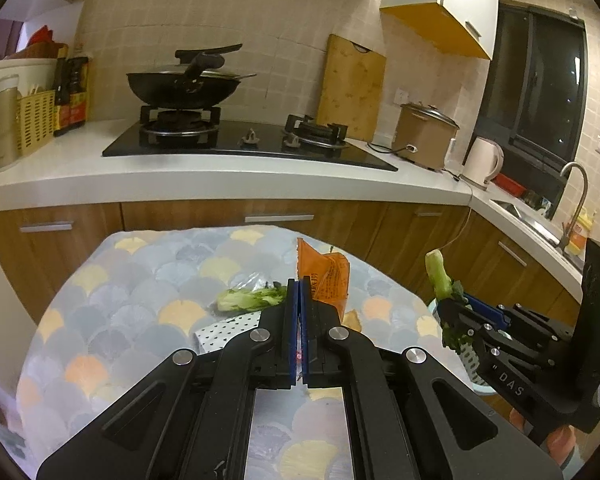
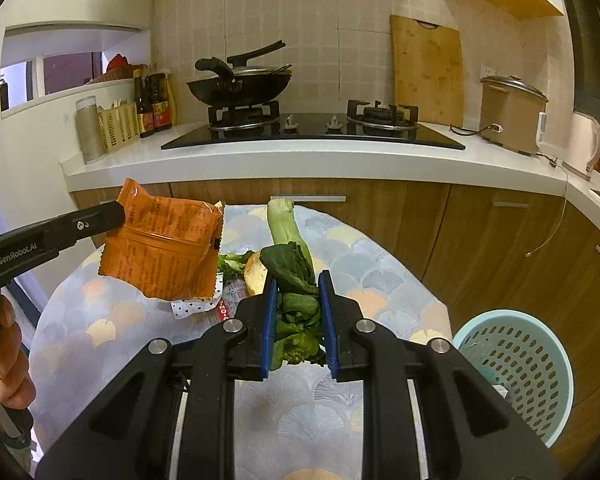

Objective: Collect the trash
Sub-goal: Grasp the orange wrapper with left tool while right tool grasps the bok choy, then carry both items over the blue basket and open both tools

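Observation:
My left gripper is shut on the edge of an orange snack packet, held up above the table. From the right wrist view the same packet hangs in the air off the left gripper's tip. My right gripper is shut on a leafy green vegetable stalk, pale stem pointing up; the left wrist view shows this stalk and gripper at the right. A light blue perforated basket stands on the floor to the lower right of the table.
On the patterned tablecloth lie another vegetable piece, a polka-dot wrapper, a tan scrap and a red-and-white wrapper. A counter with a stove and wok runs behind. A person's hand grips the left handle.

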Demonstrator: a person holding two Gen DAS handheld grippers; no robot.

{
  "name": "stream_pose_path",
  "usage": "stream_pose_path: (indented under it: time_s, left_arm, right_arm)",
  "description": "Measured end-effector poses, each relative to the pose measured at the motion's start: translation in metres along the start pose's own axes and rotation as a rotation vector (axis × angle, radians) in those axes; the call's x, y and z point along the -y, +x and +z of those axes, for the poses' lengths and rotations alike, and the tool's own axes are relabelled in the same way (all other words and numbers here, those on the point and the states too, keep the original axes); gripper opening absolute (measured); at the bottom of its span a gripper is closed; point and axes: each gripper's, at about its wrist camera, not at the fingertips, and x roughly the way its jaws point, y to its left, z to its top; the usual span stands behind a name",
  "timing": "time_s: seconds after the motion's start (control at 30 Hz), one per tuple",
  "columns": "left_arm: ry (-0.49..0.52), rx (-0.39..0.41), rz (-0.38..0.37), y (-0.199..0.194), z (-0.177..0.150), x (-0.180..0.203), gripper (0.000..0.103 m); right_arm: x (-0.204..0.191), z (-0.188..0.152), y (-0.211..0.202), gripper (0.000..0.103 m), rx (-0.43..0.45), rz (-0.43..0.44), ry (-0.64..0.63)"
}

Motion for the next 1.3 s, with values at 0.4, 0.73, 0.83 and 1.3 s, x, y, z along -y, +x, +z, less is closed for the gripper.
stream_pose_path:
  time_s: [0.4, 0.73, 0.83, 1.3]
  left_arm:
    - [-0.087, -0.024, -0.193, 0.009, -0.008, 0.01, 0.0]
    - [-0.05, -0.1, -0.246, 0.048, -0.019, 0.062, 0.0]
    - [-0.018, -0.13, -0.277, 0.069, -0.019, 0.094, 0.0]
    - [0.191, -0.298, -0.315, 0.164, -0.059, 0.235, 0.0]
  right_arm:
    - [0.041, -0.004, -0.028, 0.018, 0.028, -0.041, 0.06]
    - [0.124, -0.032, -0.041, 0.018, 0.024, -0.103, 0.174]
    - [0.157, -0.042, -0.044, 0.018, 0.007, -0.147, 0.222]
    - [0.255, -0.114, -0.005, 0.018, -0.259, -0.249, 0.427]
